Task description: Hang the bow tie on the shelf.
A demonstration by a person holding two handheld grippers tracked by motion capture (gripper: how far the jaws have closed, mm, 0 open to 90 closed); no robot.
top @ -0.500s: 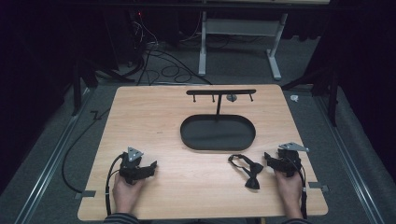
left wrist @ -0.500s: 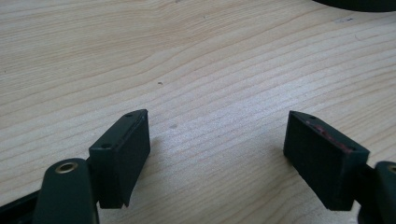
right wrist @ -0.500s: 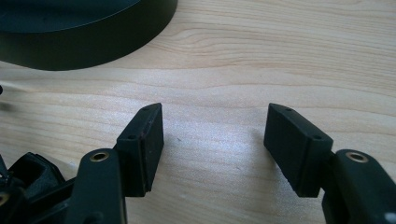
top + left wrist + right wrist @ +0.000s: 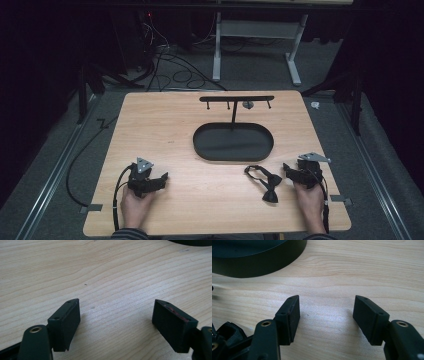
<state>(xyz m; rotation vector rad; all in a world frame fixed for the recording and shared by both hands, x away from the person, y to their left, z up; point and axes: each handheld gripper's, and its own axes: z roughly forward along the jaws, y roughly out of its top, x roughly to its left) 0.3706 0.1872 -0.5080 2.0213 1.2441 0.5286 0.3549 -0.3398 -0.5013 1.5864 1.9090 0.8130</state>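
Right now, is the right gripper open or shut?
Open: the right gripper shows bare table between its parted jaws, holding nothing.

Bare wood mid-table [image 4: 165, 145], oval tray [image 4: 233, 154] with stand [image 4: 236, 99] blocking far side

tray [image 4: 233, 150] centre of table [image 4: 165, 130] | rack [image 4: 236, 98] behind it | bow tie [image 4: 265, 182] before it, right
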